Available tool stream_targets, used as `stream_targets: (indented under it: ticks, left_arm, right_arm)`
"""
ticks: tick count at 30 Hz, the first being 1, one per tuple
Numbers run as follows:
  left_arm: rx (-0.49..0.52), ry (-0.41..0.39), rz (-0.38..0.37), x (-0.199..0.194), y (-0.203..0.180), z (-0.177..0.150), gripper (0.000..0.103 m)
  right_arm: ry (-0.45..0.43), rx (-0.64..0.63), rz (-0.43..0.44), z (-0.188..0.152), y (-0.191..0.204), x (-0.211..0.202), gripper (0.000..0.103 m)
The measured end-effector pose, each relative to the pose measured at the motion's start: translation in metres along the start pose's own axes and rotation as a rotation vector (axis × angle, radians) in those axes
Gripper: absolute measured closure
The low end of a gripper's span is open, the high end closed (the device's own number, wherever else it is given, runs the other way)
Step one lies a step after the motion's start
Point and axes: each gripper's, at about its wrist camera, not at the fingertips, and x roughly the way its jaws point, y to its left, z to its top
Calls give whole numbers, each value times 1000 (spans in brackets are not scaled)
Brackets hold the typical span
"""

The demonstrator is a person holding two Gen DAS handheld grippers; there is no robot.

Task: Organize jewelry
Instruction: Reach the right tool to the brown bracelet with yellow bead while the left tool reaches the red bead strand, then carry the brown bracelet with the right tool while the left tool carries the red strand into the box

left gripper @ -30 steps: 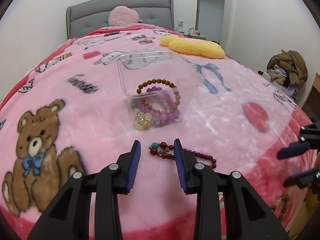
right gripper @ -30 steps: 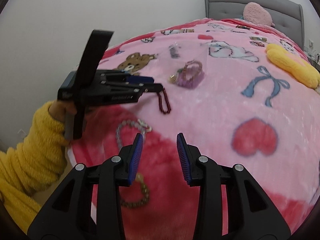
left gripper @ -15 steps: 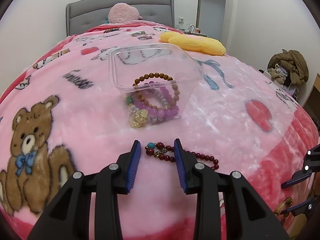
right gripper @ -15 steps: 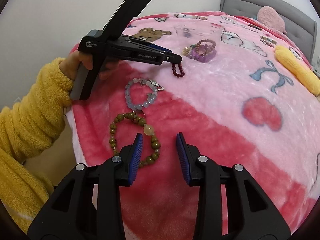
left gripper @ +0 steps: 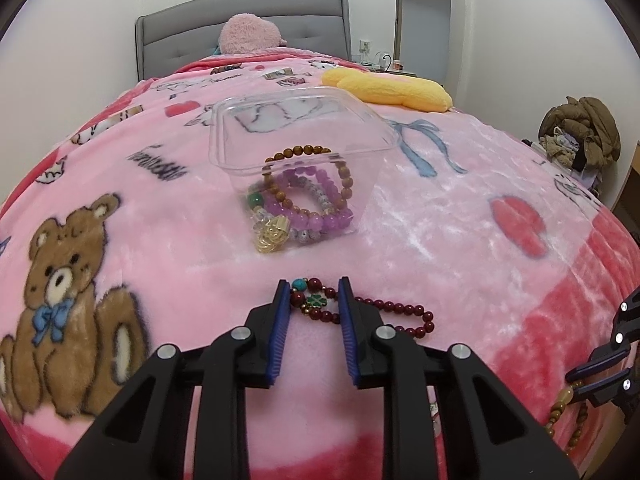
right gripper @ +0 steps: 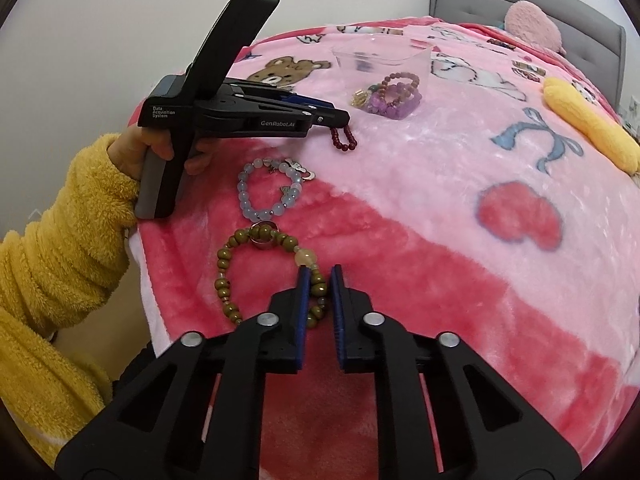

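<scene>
A dark red bead bracelet [left gripper: 360, 310] with a teal bead and a green clover charm lies on the pink blanket. My left gripper [left gripper: 313, 294] is open, its fingers on either side of the charm end. In the right wrist view the olive green bead bracelet [right gripper: 256, 270] lies on the red part of the blanket. My right gripper [right gripper: 319, 276] has narrowed around its beads, with a small gap still showing. A clear plastic container [left gripper: 298, 136] holds several bracelets [left gripper: 304, 204], purple and brown, with a gold charm.
A pale blue bead bracelet [right gripper: 272, 190] lies between the two others. A yellow plush pillow [left gripper: 390, 88] and a pink cushion [left gripper: 250, 34] sit farther up the bed. The bed's edge runs along the left in the right wrist view, by the yellow-sleeved arm [right gripper: 60, 260].
My left gripper has moved forward so that its fingers now flank the red bracelet's charm end. My right gripper has moved onto the olive bracelet and its fingers have narrowed around the beads.
</scene>
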Motion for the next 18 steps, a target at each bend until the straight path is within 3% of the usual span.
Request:
stream_targets:
  ticks: [4, 11, 18]
  left_arm:
    - [5, -5, -3, 0, -2, 0, 89]
    - [4, -18, -11, -7, -4, 0, 96]
    - [3, -43, -19, -19, -3, 1, 96]
  right_arm:
    - [-7, 8, 1, 0, -1, -1, 94]
    - [-38, 36, 34, 1, -1, -11, 94]
    - [-94, 24, 33, 10, 5, -29, 94]
